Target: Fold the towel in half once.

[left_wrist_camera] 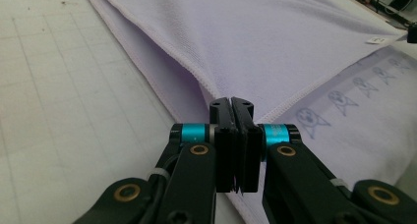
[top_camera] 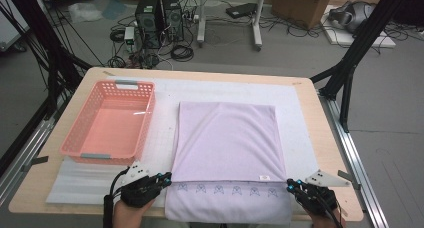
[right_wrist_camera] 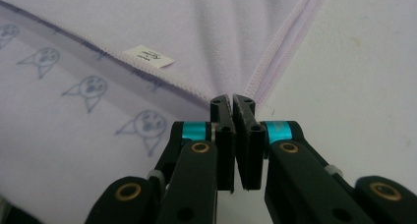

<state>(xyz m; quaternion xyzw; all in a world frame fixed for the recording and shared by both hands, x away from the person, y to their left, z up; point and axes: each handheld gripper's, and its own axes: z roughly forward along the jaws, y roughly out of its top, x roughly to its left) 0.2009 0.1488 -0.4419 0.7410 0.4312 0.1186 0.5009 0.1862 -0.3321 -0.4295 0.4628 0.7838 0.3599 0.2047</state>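
Two grippers pinching towel corners | left gripper (top_camera: 167,177) | right gripper (top_camera: 290,184) | towel (top_camera: 227,143) lilac, folded, cat-print strip

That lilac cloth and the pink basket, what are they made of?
The cloth looks like soft microfibre or terry: matte, fine looped texture, stitched hems, a small sewn label. The basket looks like moulded plastic: glossy salmon-pink, with lattice-perforated walls. Both are judged by look alone.

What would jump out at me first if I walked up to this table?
Probably the big lilac towel, folded over itself in the middle of the table, with a row of little drawn faces along its near edge. Next, the empty pink basket to its left. Then the left gripper and right gripper, each pinched shut at a near corner of the folded layer.
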